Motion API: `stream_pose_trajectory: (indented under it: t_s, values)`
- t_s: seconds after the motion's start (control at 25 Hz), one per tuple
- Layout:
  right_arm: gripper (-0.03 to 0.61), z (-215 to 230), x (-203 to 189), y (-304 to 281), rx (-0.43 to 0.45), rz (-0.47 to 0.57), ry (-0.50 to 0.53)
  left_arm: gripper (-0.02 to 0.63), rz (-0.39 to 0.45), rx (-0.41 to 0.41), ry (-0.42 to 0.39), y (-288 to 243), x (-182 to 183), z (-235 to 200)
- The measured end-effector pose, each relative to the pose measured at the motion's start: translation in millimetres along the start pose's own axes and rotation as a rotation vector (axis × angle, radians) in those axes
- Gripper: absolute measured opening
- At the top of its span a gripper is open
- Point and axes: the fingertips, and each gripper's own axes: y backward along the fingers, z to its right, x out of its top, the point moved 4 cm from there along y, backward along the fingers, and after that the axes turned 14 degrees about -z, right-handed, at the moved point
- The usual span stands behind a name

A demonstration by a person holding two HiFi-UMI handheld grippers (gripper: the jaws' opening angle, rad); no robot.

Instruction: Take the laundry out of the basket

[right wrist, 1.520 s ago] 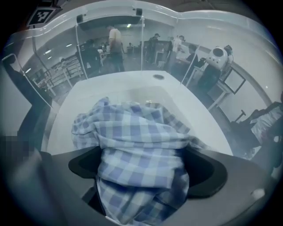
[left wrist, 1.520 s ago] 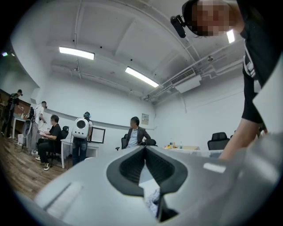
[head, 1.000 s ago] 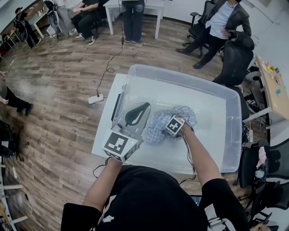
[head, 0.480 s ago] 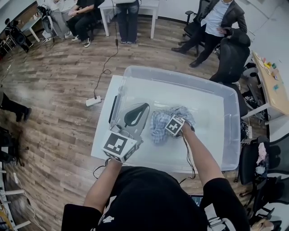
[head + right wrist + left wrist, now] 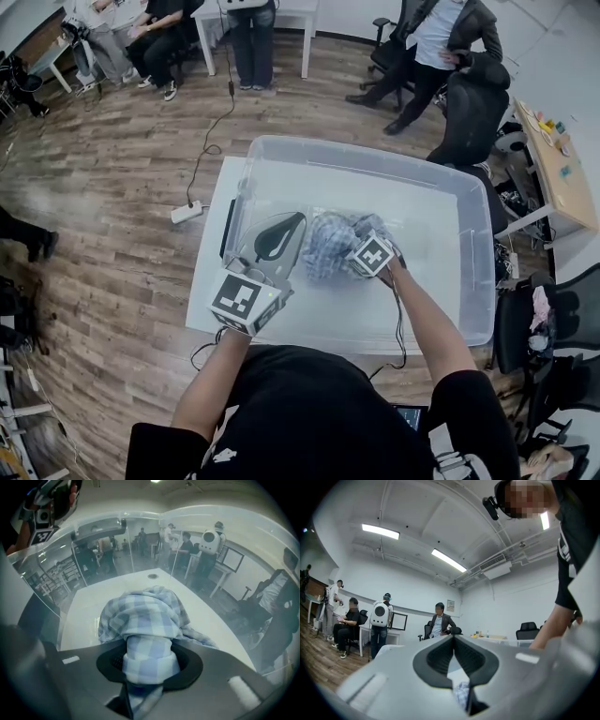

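A blue-and-white checked cloth [image 5: 328,246] sits bunched in a clear plastic bin [image 5: 480,281] on a white table. My right gripper [image 5: 361,248] points steeply down into the bin, and its jaws have just been closing with the cloth between them. In the right gripper view the gripper [image 5: 149,660] is shut on a thick fold of the cloth [image 5: 145,616], whose rest hangs above the bin floor. My left gripper [image 5: 298,221] hovers level over the bin's left side, shut and holding nothing. Between its joined jaws [image 5: 453,637] a scrap of the cloth [image 5: 461,693] shows.
The bin's clear wall [image 5: 117,541] surrounds the right gripper. The table [image 5: 211,272] stands on a wooden floor with a power strip [image 5: 183,211] and cable at the left. Several people [image 5: 248,37] are at the back, with office chairs [image 5: 469,112] and a desk [image 5: 562,159] at the right.
My right gripper has closed on the cloth and risen with it, gathering the cloth into a tighter bunch. The left gripper has kept its place.
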Motion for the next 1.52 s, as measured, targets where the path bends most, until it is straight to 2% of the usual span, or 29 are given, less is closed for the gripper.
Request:
stream_pose_trajectory:
  t_s: [0.16,0.32,0.92,1.2,1.52]
  values:
    - [0.150,3,11,28,0.000,0.110,-0.037,0.009,-0.029,-0.014,0.012,-2,-3,-1]
    - [0.152,5,28,62,-0.026,0.221,-0.058,0.009,-0.006,-0.042,0.004,-6,-4,1]
    - [0.152,-12,50,182,-0.033,0.636,-0.296,0.009,0.011,-0.075,0.000,-12,1,-3]
    - [0.152,-34,56,229,-0.098,0.774,-0.334,0.009,0.028,-0.082,-0.003,-8,5,-4]
    - [0.153,-50,50,257,-0.196,0.894,-0.409,0.009,0.058,-0.075,-0.009,-5,13,-4]
